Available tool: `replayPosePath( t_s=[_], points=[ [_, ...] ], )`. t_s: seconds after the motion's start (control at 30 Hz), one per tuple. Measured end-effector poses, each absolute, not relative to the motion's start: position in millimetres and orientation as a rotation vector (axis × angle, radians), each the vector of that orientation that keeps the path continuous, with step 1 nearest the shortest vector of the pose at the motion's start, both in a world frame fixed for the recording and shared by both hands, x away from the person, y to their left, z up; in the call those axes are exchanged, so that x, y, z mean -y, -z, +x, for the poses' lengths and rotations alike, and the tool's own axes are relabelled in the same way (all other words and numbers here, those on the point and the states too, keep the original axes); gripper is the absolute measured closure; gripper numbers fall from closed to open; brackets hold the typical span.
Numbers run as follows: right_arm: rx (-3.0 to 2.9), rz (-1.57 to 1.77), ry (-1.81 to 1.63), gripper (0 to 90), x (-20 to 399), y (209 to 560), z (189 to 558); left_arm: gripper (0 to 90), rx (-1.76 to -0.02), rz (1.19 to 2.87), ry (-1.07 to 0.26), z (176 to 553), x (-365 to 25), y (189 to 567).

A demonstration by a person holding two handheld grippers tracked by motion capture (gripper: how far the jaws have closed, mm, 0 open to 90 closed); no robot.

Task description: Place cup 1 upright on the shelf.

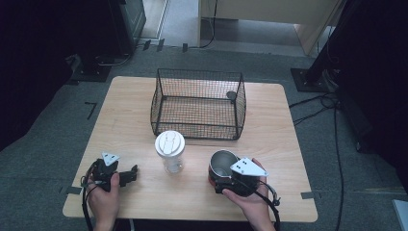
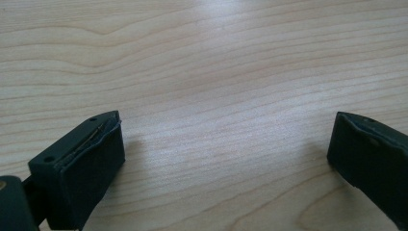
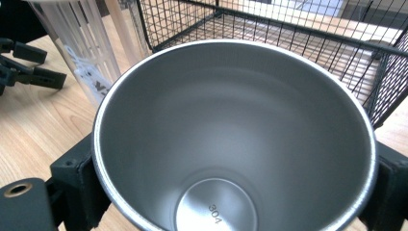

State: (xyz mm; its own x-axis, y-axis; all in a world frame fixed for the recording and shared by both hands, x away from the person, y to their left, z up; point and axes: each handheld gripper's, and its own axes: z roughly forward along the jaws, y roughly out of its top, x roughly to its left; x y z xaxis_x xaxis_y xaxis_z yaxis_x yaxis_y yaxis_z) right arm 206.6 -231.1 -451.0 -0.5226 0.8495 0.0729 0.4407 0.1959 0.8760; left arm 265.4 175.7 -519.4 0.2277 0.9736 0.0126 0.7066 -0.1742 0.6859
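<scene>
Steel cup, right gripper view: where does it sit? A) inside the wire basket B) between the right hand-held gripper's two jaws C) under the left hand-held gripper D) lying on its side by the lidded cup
B: the steel cup stands upright with a black jaw of the right hand-held gripper against each side, in front of the wire basket.

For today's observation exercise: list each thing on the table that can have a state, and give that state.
Steel cup: upright, empty, between the right gripper's jaws.
Plastic cup: upright, lid on.
Basket: upright, open-topped, one small dark thing inside.
Left gripper: open, nothing between its jaws, low over the table.
</scene>
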Motion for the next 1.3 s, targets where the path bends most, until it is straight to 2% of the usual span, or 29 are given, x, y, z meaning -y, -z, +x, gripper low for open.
replayPosePath(
  t_s=[1.3],
  points=[
    [-1.881, 1.158, -1.326, 7.4, 223, 411, 219, 0.0, -1.540, 1.947, -0.625, 265, -176, 519]
  ],
)
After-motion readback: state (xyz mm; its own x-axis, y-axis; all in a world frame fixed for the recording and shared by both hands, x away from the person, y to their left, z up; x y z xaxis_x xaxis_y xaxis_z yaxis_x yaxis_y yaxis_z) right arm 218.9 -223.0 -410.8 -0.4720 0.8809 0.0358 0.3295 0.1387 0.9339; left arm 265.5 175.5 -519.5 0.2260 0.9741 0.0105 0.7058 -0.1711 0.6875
